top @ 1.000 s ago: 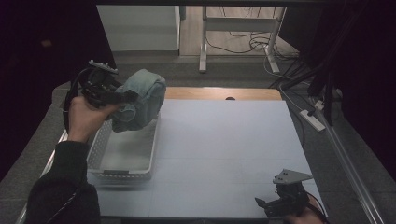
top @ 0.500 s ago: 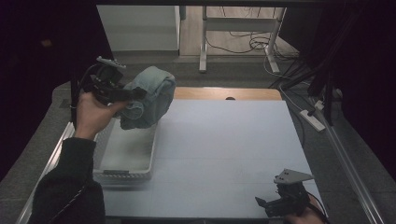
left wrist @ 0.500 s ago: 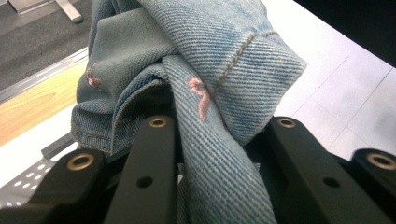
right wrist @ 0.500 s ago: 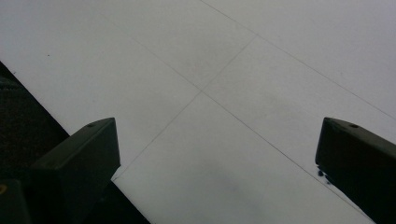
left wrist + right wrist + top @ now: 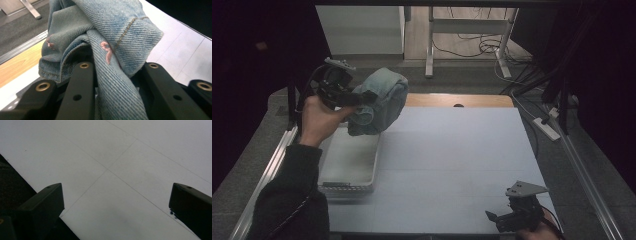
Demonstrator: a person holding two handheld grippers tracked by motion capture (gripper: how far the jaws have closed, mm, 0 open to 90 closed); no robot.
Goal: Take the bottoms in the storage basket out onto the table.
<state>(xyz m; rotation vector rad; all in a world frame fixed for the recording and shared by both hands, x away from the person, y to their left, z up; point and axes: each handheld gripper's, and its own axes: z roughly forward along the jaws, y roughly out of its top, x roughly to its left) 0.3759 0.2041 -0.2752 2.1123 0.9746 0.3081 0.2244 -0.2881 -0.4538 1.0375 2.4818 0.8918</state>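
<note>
- The left gripper is held up off the table, above the far end of the white plastic basket. Its jaws are clamped on a bunched fold of a faded blue denim garment, most likely folded jeans, though the dim light from above makes the cut hard to confirm.
- In the left gripper view the twill of the denim garment is squeezed between the two black jaws, with a stitched seam and a bit of pink thread showing. The grip is on a thick wad rather than a single edge, which I judge keeps the bundle from unrolling while it is carried.
- The garment hangs in the air, clear of the basket and of the white table. Its bulk droops to the table side of the jaws, so the weight pulls down and away from the hand.
- The basket sits along the left edge of the table, near the person's left arm. The garment looks to be on its way out of it toward the open middle of the table, where there is room to spread it.
- The right gripper rests low at the near right corner of the table, well apart from the garment. In the right gripper view its jaws stand wide with bare table between them, holding nothing; I take it as waiting, ready to catch a free edge.
</note>
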